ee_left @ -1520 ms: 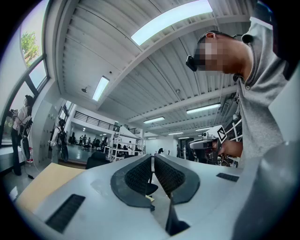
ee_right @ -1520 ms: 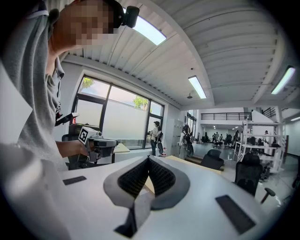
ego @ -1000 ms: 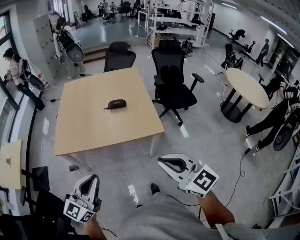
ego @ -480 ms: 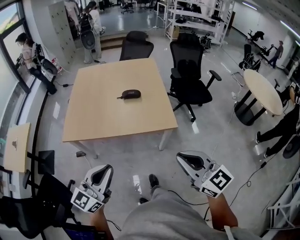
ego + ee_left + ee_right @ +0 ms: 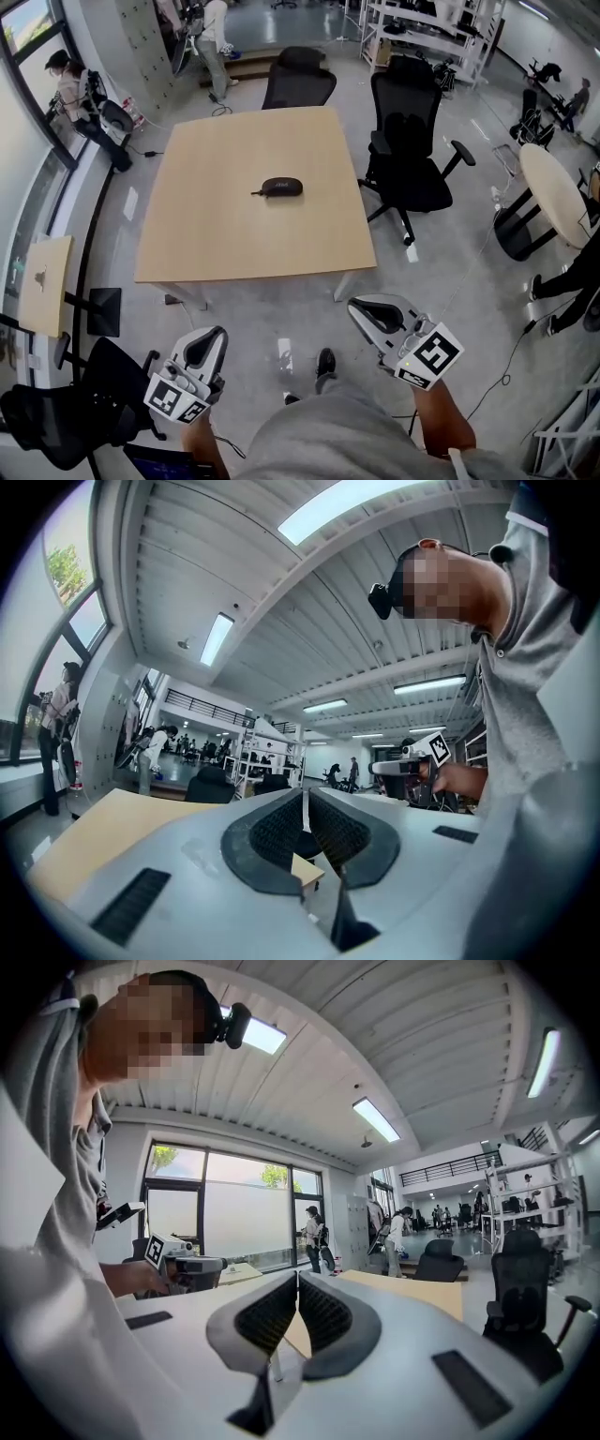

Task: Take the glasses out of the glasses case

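Observation:
A dark glasses case (image 5: 282, 187) lies closed near the middle of the light wooden table (image 5: 206, 234) in the head view. My left gripper (image 5: 208, 339) is held low at the bottom left, well short of the table, its jaws shut with nothing between them. My right gripper (image 5: 364, 310) hangs at the bottom right over the floor, jaws also shut and empty. In the left gripper view the left gripper (image 5: 306, 799) points level over the table's edge (image 5: 84, 832). The right gripper (image 5: 297, 1283) likewise looks across the table (image 5: 412, 1290) in its own view. The case shows in neither gripper view.
Two black office chairs (image 5: 412, 141) (image 5: 298, 84) stand at the table's far and right sides. A round table (image 5: 555, 192) is at the right, a small side table (image 5: 42, 281) and a black chair (image 5: 56, 427) at the left. People stand near the lockers (image 5: 84, 94).
The view has moved toward the table: the table and case sit lower and more central in the head view. Both grippers stay shut and low in front of the person.

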`<state>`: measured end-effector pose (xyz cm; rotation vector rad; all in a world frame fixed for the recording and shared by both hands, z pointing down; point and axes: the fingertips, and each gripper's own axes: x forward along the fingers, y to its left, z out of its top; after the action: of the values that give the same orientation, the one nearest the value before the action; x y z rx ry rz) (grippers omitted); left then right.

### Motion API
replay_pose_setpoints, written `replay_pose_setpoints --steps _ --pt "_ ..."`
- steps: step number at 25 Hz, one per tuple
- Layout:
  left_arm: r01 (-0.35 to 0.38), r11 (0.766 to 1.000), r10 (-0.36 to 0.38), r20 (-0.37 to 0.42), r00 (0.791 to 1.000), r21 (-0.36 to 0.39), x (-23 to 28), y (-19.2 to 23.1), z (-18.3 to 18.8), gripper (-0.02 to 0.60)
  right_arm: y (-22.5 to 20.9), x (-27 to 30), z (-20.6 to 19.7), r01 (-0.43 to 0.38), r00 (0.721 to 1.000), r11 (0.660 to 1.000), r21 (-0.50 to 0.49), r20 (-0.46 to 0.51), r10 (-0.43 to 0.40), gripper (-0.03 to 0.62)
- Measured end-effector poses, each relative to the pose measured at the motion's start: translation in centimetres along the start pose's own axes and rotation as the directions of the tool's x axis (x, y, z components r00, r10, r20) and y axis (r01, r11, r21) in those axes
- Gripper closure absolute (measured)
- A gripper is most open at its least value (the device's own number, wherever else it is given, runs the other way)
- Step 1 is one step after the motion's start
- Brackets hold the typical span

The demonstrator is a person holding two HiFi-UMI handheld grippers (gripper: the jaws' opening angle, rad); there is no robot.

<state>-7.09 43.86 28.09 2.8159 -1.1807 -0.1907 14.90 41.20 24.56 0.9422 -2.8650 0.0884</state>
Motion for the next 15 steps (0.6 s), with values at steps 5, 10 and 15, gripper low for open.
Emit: replay_pose_setpoints --steps 5,10,15 --pt "-0.017 1.000 0.017 -0.004 1.000 0.016 5.1 3.1 0.3 0.558 -6.2 3.5 -0.2 -0.027 1.000 1.000 0.011 0.007 0.027 0.585" --pt "0.017 1.000 -0.017 0.001 1.000 0.016 11.2 2.6 0.8 0.558 -10.6 1.4 1.3 -0.006 1.000 1.000 -0.011 0.016 0.006 0.585" --pt "0.063 0.998 -0.064 0.011 0.998 0.021 16.3 2.0 0.4 0.558 -14.7 -0.2 0.8 0.029 0.999 1.000 -0.004 0.012 -0.029 0.585"
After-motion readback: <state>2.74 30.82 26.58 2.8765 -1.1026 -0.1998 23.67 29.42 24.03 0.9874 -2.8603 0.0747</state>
